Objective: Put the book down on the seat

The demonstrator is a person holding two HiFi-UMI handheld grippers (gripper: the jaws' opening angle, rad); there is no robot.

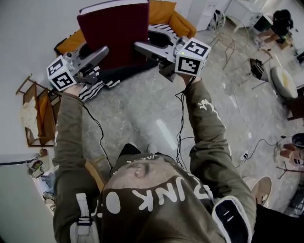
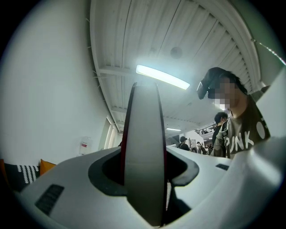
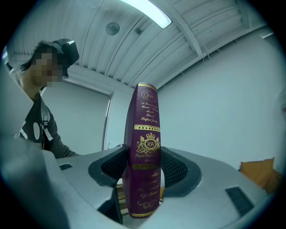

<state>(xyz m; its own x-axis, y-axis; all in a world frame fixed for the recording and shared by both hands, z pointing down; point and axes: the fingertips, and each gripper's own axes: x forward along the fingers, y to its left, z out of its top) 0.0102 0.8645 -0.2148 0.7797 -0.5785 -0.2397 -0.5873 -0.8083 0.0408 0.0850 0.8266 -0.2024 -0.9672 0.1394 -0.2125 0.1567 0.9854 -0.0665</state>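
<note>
The book was held upright over the seat, not yet lowered; the left gripper clamped its page edge, the right gripper its spine; next, both would need to sink together and lay it flat.

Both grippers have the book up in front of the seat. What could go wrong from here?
1. The left gripper pinches the book by its page edge and the right gripper by its spine. If one lets go first, the book may swing or fall.
2. The upright book hides much of the orange seat, so it could land on the loose striped cloth and slide off.
</note>
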